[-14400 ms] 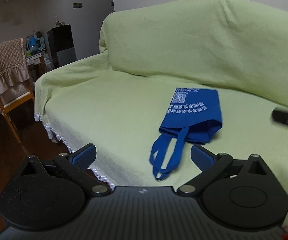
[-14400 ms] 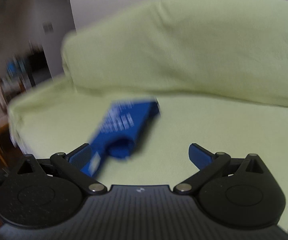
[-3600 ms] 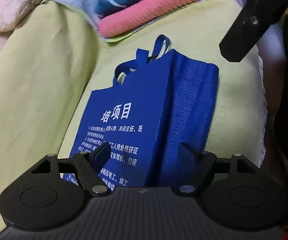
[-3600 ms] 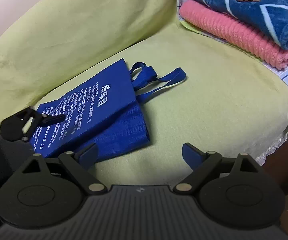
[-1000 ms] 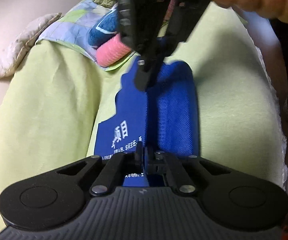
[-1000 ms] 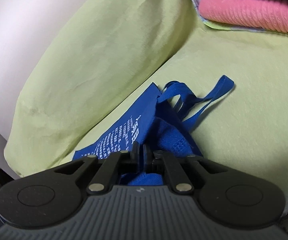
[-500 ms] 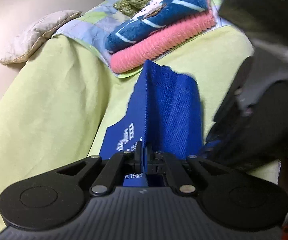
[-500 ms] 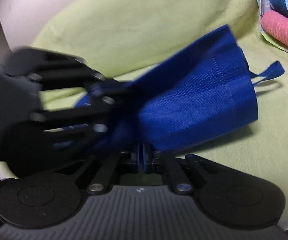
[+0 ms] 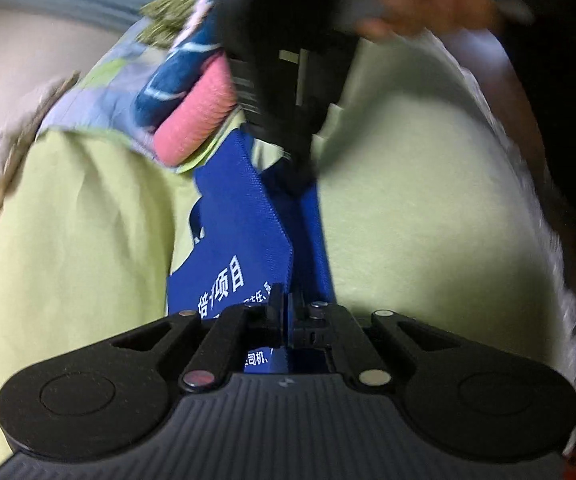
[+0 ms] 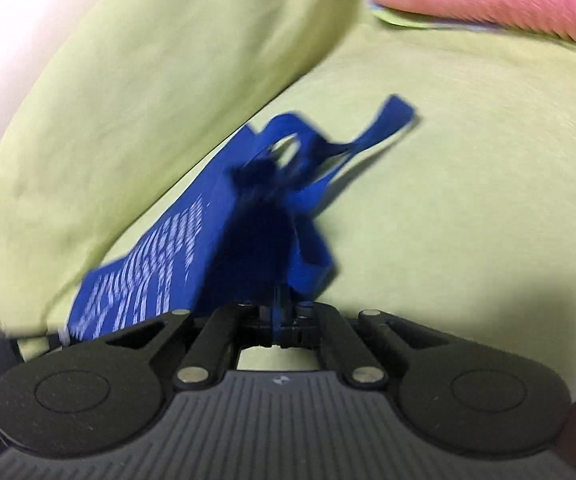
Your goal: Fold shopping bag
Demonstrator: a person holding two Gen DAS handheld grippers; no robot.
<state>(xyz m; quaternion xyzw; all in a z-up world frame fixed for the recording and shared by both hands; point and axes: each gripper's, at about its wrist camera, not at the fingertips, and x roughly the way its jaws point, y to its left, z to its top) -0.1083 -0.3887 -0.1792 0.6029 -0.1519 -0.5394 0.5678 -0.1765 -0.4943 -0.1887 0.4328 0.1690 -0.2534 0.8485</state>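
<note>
The blue shopping bag (image 9: 244, 236) with white print lies on the green sofa cover, one long edge pulled up into a ridge. My left gripper (image 9: 288, 300) is shut on the near end of that raised edge. Further along, the other gripper's black body (image 9: 288, 92) comes down onto the bag, a hand behind it. In the right wrist view the bag (image 10: 192, 248) runs off to the left, blurred, and its handles (image 10: 367, 136) trail to the right on the seat. My right gripper (image 10: 282, 300) is shut on a thin fold of the blue fabric.
The green sofa back (image 10: 148, 80) rises along the bag's far side. A pink towel (image 9: 200, 124) and a blue patterned towel (image 9: 176, 80) are stacked past the bag's end. The lace-trimmed seat edge (image 9: 547, 216) drops off at the right.
Both grippers have sunk with the bag, and its raised panel has come down from standing tall to a low ridge. The right gripper has moved from my right side to the far end.
</note>
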